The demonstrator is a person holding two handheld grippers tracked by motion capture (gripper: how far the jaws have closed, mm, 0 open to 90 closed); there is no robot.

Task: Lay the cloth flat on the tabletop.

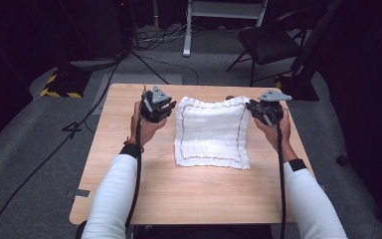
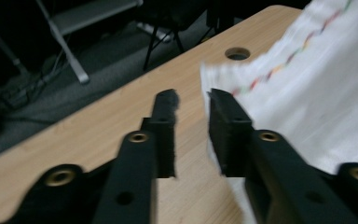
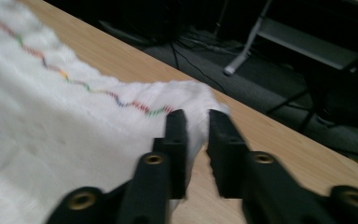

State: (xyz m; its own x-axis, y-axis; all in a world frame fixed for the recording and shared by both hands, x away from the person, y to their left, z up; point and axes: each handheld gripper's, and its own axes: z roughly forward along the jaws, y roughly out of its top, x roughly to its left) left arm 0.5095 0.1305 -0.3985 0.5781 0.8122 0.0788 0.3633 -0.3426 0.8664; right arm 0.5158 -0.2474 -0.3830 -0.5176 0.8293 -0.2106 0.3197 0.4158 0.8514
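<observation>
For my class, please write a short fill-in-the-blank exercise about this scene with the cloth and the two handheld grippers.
1. The white cloth lies on a ______ table.
2. The cloth's border is stitched in ______ thread.
3. The left gripper and right gripper are at the cloth's two ______ corners.
4. Beyond the table stands a black ______.

Missing words: wooden; multicoloured; far; chair
</observation>
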